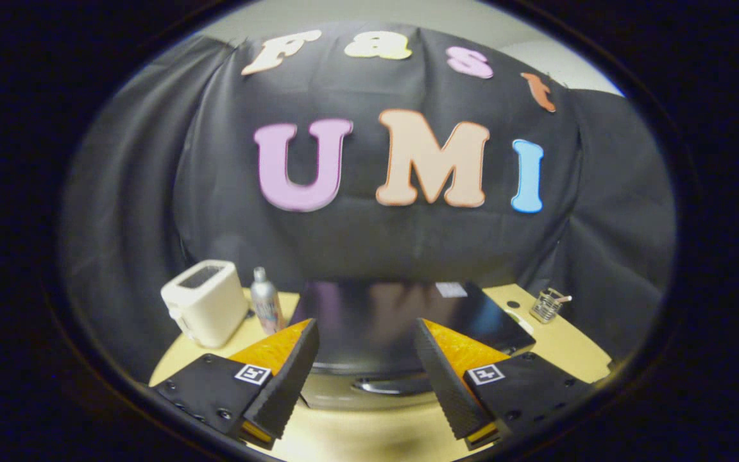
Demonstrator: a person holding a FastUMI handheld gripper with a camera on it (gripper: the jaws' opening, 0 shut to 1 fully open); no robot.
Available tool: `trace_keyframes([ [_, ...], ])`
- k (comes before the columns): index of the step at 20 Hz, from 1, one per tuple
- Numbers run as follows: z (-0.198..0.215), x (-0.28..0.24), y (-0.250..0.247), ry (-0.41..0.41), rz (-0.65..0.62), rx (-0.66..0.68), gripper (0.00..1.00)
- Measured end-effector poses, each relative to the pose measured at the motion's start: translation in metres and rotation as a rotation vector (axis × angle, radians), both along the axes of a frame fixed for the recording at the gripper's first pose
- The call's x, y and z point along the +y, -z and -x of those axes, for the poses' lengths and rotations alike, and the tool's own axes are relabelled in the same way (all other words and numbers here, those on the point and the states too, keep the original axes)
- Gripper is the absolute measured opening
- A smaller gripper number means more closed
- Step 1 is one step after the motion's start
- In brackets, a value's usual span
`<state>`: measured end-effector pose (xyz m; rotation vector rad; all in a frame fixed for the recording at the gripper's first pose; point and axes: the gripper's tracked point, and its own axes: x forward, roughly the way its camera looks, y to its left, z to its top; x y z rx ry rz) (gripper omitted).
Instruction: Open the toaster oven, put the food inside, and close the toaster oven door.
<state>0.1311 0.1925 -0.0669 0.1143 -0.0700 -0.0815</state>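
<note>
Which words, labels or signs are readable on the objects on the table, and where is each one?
None can be read.
Silver bottle: print on its label is blurred.
Toaster oven: pale sticker on its top, too small to read.
Open gripper: a square black-and-white marker on each finger, no words.

Toaster oven [401, 321] has a glossy black top, mirror-like, with a shiny metal handle [385, 386]. The pop-up toaster [206, 301] looks like smooth cream plastic. Spray bottle [265, 305] is brushed metal. Tabletop [369, 436] is smooth pale wood. The fingers' [292, 378] inner faces are ribbed, matt.
</note>
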Motion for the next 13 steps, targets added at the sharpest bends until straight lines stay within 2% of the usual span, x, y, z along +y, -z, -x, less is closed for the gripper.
trace_keyframes([
  [3, 0.010, -0.006, -0.033, 0.000, -0.031, -0.063, 0.95],
  [7, 0.020, 0.001, -0.060, -0.043, -0.054, -0.102, 0.95],
  [13, 0.017, -0.017, -0.058, -0.029, -0.062, -0.094, 0.95],
])
